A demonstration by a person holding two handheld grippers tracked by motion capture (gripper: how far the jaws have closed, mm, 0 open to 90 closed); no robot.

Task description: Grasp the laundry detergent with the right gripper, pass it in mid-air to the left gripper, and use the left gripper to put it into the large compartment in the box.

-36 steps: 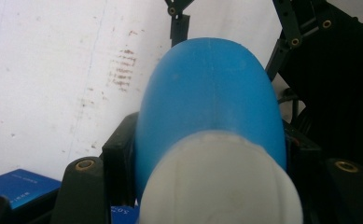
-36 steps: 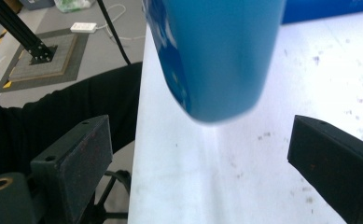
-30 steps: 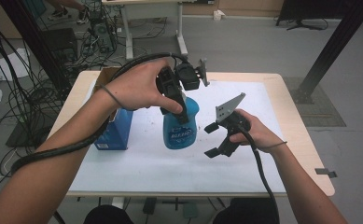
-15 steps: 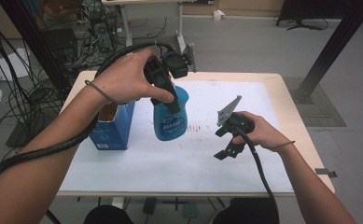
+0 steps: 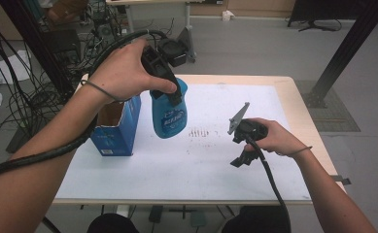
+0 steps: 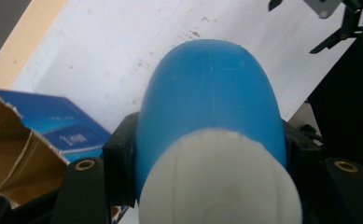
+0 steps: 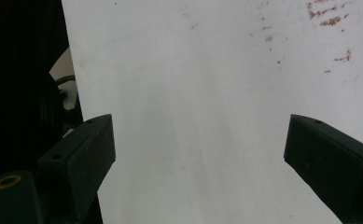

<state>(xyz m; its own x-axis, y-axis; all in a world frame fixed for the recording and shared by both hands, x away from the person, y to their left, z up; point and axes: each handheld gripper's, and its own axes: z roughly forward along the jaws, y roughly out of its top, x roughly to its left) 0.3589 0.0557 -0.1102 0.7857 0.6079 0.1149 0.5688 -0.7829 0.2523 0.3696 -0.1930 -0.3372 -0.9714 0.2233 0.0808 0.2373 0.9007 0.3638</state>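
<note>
The right gripper [image 5: 241, 154] rests low over the white mat [image 5: 215, 160] near the person's edge of the table, much where it was a second ago, its jaws spread wide with nothing but bare mat between them; in the right gripper view, faint reddish smudges [image 7: 331, 14] mark the mat ahead. Farther in, the left gripper [image 5: 169, 92] is clamped on the blue bottle [image 5: 168, 116], and this is what has changed: a second ago the bottle hung close over the mat beside the blue carton [image 5: 116, 131], and now it is raised clear of the surface and carried toward the carton's open top. I judge this to be the carry stage, with the bottle on its way to the carton and the lowering still to come. In the left gripper view the bottle [image 6: 212, 107] sits squeezed between the black jaws, its white cap [image 6: 221, 182] toward the camera and the carton's torn brown flap [image 6: 11, 144] at lower left. The person's left hand [image 5: 123, 73] covers most of the left gripper from above, so the grip point on the bottle is hard to make out there. The carton's inside is in shadow, and I cannot tell whether it is empty. The bottle's label is too small to read.
</note>
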